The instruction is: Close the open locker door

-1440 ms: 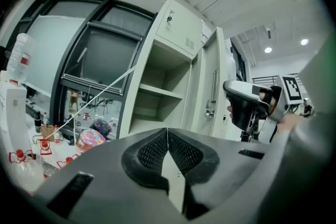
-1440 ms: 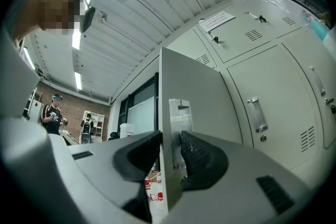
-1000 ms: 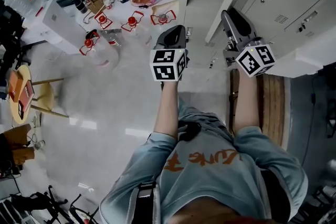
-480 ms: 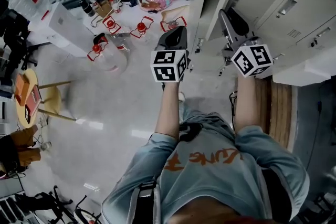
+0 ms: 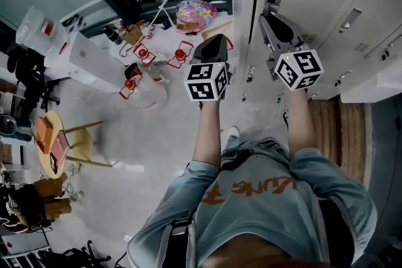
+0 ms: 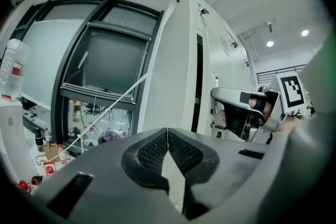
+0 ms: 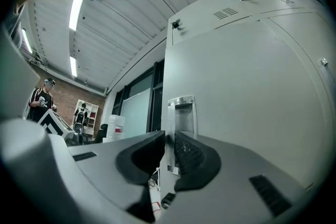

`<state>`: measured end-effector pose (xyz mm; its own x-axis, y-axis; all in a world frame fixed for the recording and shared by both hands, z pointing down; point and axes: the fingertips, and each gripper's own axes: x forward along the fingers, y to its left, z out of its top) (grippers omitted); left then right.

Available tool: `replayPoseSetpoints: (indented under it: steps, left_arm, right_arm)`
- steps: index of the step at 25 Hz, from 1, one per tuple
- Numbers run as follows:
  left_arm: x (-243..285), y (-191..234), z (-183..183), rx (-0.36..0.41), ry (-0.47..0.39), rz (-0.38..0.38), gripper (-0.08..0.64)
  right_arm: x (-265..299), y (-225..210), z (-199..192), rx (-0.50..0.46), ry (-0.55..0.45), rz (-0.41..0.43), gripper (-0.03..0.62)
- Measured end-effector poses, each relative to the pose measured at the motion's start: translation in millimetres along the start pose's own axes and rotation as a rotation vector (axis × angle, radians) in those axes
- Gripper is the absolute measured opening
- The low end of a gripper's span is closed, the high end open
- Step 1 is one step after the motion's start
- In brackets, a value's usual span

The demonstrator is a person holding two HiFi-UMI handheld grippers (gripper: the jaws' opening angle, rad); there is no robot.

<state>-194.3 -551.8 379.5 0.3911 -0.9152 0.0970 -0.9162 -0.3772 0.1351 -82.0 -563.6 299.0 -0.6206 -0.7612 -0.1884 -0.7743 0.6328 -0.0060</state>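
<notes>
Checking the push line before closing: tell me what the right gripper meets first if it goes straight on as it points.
The right gripper would likely first meet the pale grey metal locker door, at or near its recessed silver handle plate; how far off is unclear.

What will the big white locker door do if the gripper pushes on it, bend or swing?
The locker door looks like flat painted metal, so it would probably stay stiff and swing rather than bend. Its smooth face may let the right gripper slide; the recessed handle likely gives better purchase.
</notes>
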Motion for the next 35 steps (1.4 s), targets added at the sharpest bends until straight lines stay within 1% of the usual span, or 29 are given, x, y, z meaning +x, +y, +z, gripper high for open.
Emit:
replayPoseSetpoints:
  steps: [8,13,18,20,23,28,33,35]
  left_arm:
    - [28,13,13,0.016,-0.001,-0.035,0.022]
    - [43,13,20,0.045,0.004,-0.062,0.022]
    - [53,9,24,0.067,0.010,-0.086,0.021]
    - [55,6,25,0.071,0.009,-0.096,0.022]
    - [56,-1,27,0.083,0.006,-0.112,0.022]
    - [51,-19,36,0.108,-0.015,-0.125,0.021]
    - [34,-38,40,0.115,-0.047,-0.129,0.023]
    - [28,-46,37,0.114,-0.051,-0.132,0.023]
  right_arm:
    - [23,-13,-3,0.006,0.016,-0.041,0.064]
    - [32,-19,-3,0.005,0.038,-0.064,0.064]
    - [32,-18,-3,-0.021,0.018,-0.074,0.064]
    - [31,-13,-2,-0.032,-0.001,-0.065,0.069]
    - [23,-8,1,-0.046,-0.012,-0.053,0.084]
    - [-1,-9,9,-0.034,-0.037,-0.063,0.089]
    - [-30,-14,9,-0.007,-0.040,-0.107,0.087]
    - [-43,-14,8,-0.001,-0.036,-0.118,0.076]
